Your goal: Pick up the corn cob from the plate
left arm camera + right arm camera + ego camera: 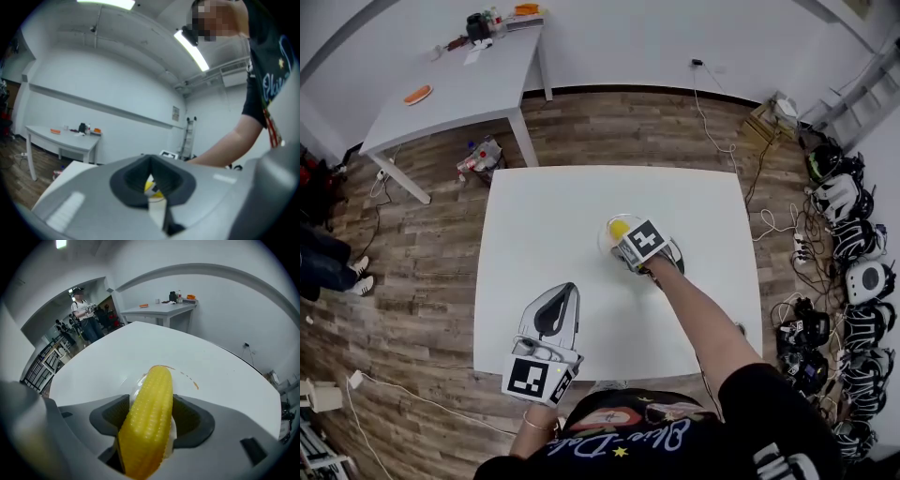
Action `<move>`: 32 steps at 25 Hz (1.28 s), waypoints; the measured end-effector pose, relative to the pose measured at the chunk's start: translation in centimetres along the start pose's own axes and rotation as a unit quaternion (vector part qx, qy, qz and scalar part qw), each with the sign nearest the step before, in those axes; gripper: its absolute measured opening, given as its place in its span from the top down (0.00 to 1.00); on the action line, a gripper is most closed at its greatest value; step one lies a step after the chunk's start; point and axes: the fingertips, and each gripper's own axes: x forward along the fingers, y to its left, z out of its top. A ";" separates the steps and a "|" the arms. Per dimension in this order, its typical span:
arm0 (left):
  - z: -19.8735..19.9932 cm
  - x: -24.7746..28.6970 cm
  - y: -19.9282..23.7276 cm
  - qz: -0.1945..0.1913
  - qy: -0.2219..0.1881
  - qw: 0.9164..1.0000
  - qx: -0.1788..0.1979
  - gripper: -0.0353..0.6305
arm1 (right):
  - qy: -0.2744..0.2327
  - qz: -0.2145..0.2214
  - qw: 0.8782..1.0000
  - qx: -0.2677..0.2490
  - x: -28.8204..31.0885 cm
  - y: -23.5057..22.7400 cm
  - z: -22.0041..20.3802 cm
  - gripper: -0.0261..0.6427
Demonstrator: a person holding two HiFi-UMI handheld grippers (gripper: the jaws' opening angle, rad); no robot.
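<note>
A yellow corn cob point(619, 228) lies on a clear plate point(605, 242) right of centre on the white table point(544, 216). My right gripper point(626, 246) points steeply down over the plate. In the right gripper view the corn cob point(150, 418) runs lengthwise between the two dark pads point(110, 416), and the jaws stand wide on either side of it. I see no squeeze on the cob. My left gripper point(565, 289) hovers level near the table's front edge, its tips together and empty. Through the hollow between its jaws, the left gripper view shows a bit of the corn cob point(149, 186).
A second white table point(459, 89) stands at the back left with an orange object point(417, 94) and several small items. Headsets and cables point(853, 272) lie on the floor along the right wall. A person's legs point(328, 267) show at the left edge.
</note>
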 end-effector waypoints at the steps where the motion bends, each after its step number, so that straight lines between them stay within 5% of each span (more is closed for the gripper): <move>1: 0.0 -0.1 0.1 0.003 0.000 1.000 0.000 0.96 | -0.008 0.000 1.000 0.010 -0.1 -0.1 0.0 0.53; 7: -0.1 -0.8 -0.1 0.007 0.001 1.000 0.004 0.96 | -0.129 0.012 0.985 0.111 -4.2 -1.1 -0.2 0.55; 13: 1.0 -0.5 -2.7 -0.011 -0.008 1.000 0.025 0.96 | -0.334 0.043 0.908 0.251 -14.8 -1.3 -0.8 0.56; 18: 2.3 -0.9 -5.2 -0.012 -0.023 0.998 0.048 0.96 | -0.434 0.043 0.866 0.245 -23.7 1.2 -3.7 0.56; 22: 2.3 -1.5 -7.1 -0.005 -0.026 0.998 0.051 0.96 | -0.460 0.036 0.865 0.199 -27.1 3.0 -6.4 0.56; 32: 2.0 -4.2 -10.3 0.017 -0.026 0.997 0.064 0.96 | -0.470 0.048 0.860 0.193 -29.8 4.8 -10.5 0.56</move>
